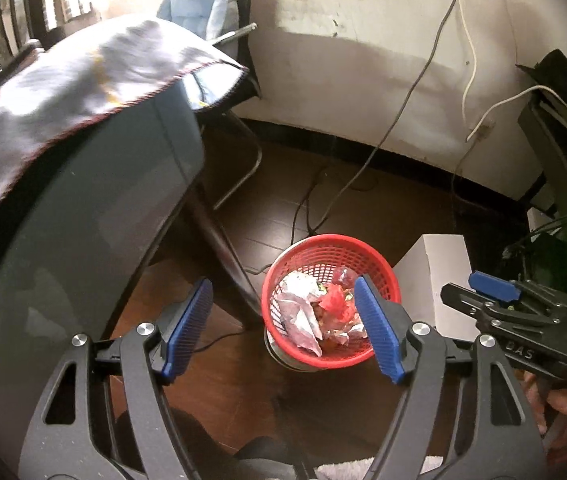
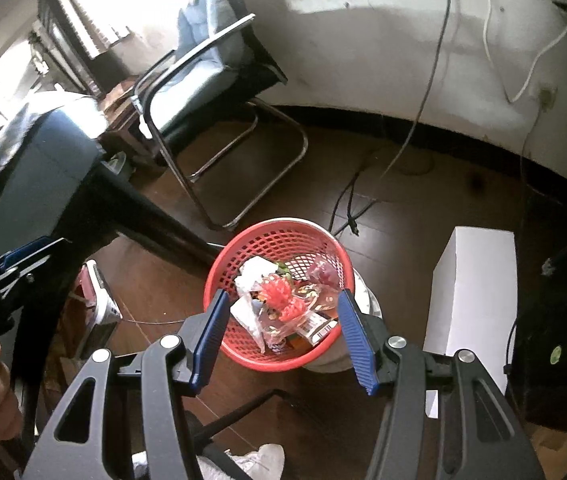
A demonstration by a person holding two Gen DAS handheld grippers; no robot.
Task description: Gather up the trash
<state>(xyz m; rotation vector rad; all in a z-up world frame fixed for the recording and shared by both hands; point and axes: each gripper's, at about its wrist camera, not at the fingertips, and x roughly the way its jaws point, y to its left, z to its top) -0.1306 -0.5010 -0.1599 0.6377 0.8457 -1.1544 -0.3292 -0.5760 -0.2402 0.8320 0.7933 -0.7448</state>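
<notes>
We hover left gripper (image 1: 283,328) and right gripper (image 2: 283,336), both spread and empty, above red basket (image 2: 219,280) on floor, trash (image 2: 283,300) inside. Risk: basket perches on cylinder; nudge at 6 o'clock rim tips it.

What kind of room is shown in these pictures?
Probably a home office or study: an office chair on a wooden floor, cables hanging down the white wall, and a red wastebasket full of wrappers.

Home office: chair (image 2: 211,80), table (image 1: 83,200)
</notes>
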